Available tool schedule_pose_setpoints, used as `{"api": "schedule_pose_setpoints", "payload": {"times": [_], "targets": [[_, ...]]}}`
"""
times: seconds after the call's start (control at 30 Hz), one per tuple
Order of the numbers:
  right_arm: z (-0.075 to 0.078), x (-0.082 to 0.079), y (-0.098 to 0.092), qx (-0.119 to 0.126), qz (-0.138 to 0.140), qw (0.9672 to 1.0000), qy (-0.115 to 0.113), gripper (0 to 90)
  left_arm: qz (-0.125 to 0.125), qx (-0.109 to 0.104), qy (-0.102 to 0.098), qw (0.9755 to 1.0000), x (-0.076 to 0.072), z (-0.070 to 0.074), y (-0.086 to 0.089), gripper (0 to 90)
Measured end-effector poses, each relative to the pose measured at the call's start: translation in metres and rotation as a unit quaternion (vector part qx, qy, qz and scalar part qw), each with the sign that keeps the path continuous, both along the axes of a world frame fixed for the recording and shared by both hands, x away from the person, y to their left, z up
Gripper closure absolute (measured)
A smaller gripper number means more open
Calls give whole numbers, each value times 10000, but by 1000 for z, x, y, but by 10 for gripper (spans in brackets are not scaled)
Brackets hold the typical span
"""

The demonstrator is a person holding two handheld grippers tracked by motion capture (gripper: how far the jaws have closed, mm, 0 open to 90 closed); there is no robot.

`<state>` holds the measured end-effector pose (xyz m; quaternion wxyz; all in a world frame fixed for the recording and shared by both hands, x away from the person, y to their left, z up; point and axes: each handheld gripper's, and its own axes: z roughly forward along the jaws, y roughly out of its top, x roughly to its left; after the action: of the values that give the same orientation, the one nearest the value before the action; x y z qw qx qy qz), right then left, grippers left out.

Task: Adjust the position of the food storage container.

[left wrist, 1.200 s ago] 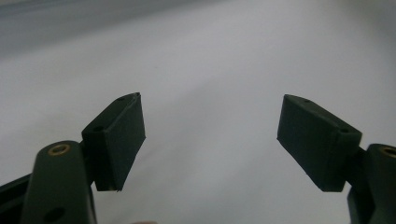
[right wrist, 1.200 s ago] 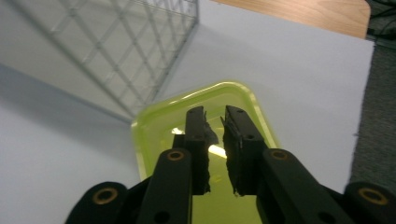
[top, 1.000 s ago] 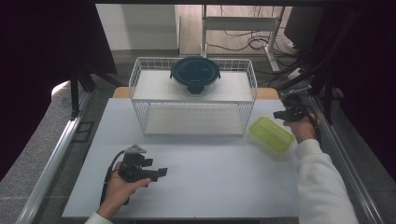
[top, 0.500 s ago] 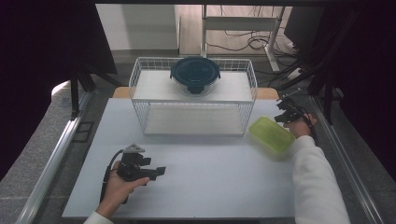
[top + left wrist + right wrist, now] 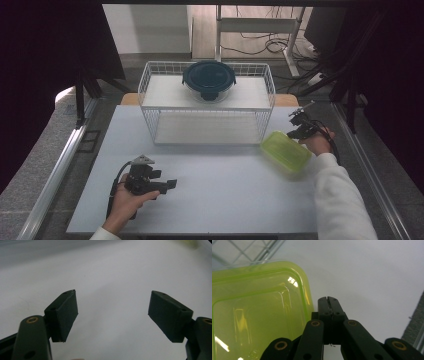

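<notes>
High view: white table [image 5: 215, 200] w/ a white wire basket [image 5: 150, 107] at the back centre. On the basket's top shelf sat a round glass container [image 5: 209, 80] w/ a dark blue lid, shut — contents couldn't be made out. Lower level of the basket looked bare. A yellow-green plastic container [image 5: 286, 150], rectangular w/ rounded corners, lay flat on the table just off the basket's front-right corner, lid on; nothing visible inside thru the translucent plastic. Right gripper [image 5: 298, 126] sat just beyond the container's far right edge, held by the right hand [image 5: 317, 144] in a white sleeve. Left gripper [image 5: 169, 184] was at the front left of the table, well apart from both containers, in the left hand [image 5: 126, 202], pointing right, cable looping behind it.

Left gripper view: the left gripper's [image 5: 112, 312] two black pads stood wide apart — open, nothing betw. them, plain white table below. A sliver of yellow-green at the top right edge.

Right gripper view: the right gripper's [image 5: 328, 301] jaws were pressed fully together, closed on nothing, tip just beside the yellow-green container's [image 5: 257, 312] rounded corner — whether touching it, can't tell. Lid glossy w/ light reflections, no contents seen. Wire of the basket [image 5: 262, 250] at top left.
</notes>
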<state>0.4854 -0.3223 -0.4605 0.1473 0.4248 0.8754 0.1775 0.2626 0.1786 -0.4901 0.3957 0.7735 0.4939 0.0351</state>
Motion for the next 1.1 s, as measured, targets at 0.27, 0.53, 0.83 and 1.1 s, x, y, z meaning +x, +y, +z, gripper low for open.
{"api": "schedule_pose_setpoints", "payload": {"times": [0.27, 0.53, 0.83, 1.1], "targets": [[-2, -18, 1, 264, 134, 9996, 27, 890, 21, -41, -4, 10000, -1, 1, 0, 230], [-4, -38, 15, 369, 342, 9987, 13, 890, 11, -107, 23, 9999, 0, 1, 0, 230], [-5, -65, 45, 280, 693, 9972, 73, 890, 0, -108, 62, 9999, 0, -1, -2, 231], [-5, -87, 62, 273, 891, 9955, 159, 890, 59, -67, 66, 9999, -1, -1, -2, 232]]}}
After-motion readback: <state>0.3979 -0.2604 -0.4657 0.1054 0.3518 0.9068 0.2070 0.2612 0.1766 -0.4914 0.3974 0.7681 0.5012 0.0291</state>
